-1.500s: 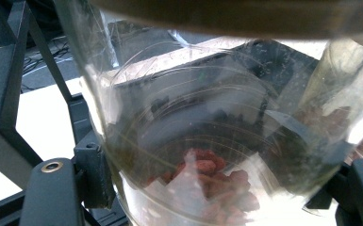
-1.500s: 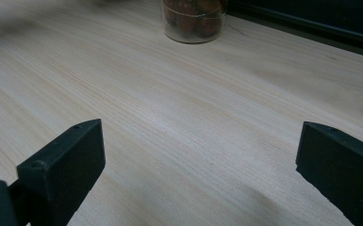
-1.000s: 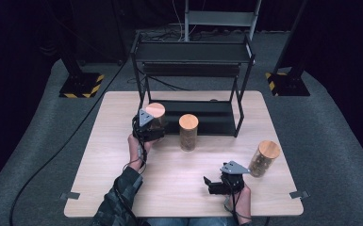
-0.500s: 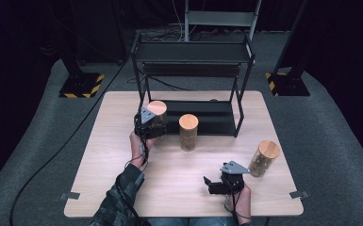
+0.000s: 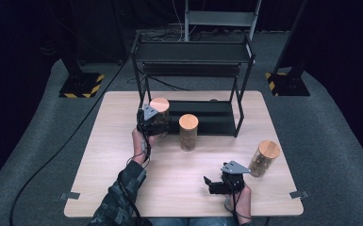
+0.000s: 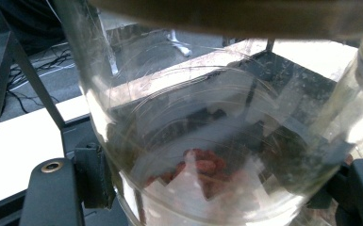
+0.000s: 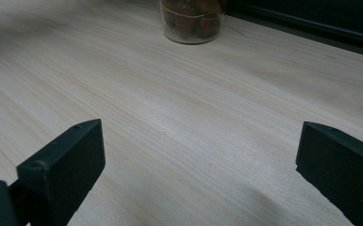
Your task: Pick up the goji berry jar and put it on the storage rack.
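Dark grey carpet surrounds a pale wooden table (image 5: 122, 155) in the high view, with a black two-tier metal rack (image 5: 193, 52) standing on the table's far half and cables trailing across the floor behind it. At the rack's front left corner the left gripper (image 5: 152, 123) is clamped on a clear jar with a wooden lid (image 5: 160, 104), held upright at the edge of the rack's lower shelf; a patterned sleeve (image 5: 122, 193) reaches up to it from the bottom edge. Just right of that jar a second lidded jar (image 5: 188, 132) stands on the table in front of the rack, apart from the first. Near the table's right edge a third lidded jar (image 5: 263, 157) stands by itself, and close to its left the right gripper (image 5: 210, 184) rests low near the front edge, jaws apart with nothing between them. From the left gripper view, the held jar's clear wall (image 6: 207, 141) sits between the two black jaws, with reddish pieces (image 6: 202, 167) at its bottom and the rack's dark frame (image 6: 33, 84) showing behind the glass. From the right gripper view, the two black jaws stand wide apart over bare wood grain (image 7: 193, 117), and the foot of a clear jar holding reddish-brown contents (image 7: 193, 21) stands well ahead of them on the table.
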The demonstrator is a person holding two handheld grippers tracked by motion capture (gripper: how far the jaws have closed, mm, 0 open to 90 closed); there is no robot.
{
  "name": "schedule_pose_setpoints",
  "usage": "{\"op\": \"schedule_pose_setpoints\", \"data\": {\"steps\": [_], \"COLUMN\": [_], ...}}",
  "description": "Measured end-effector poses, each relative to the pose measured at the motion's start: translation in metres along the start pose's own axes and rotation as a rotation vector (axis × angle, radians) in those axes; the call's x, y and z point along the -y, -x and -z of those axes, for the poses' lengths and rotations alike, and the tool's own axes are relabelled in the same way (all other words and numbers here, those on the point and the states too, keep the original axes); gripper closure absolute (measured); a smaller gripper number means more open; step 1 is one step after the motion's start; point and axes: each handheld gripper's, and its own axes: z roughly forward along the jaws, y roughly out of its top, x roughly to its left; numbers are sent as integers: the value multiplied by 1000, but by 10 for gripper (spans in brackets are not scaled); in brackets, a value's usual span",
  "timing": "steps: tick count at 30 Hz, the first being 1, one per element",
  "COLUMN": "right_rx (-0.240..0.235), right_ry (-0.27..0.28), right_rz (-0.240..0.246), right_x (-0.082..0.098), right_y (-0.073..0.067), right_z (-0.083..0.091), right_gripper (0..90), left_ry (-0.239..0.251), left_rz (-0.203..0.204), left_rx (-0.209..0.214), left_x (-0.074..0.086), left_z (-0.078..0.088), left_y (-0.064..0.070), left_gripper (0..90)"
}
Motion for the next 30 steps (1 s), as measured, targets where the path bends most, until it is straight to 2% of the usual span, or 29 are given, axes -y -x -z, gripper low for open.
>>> {"op": "schedule_pose_setpoints", "data": {"steps": [17, 30], "right_rx": [0, 1], "right_ry": [-3, 2], "right_rz": [3, 6], "right_x": [0, 0], "right_y": [0, -1], "right_z": [0, 0], "right_gripper": [10, 10], "left_ry": [10, 10], "left_rz": [-7, 10], "left_rx": [11, 15], "left_x": [-11, -14], "left_z": [-7, -16], "left_y": [1, 0], "left_gripper": [246, 246]}}
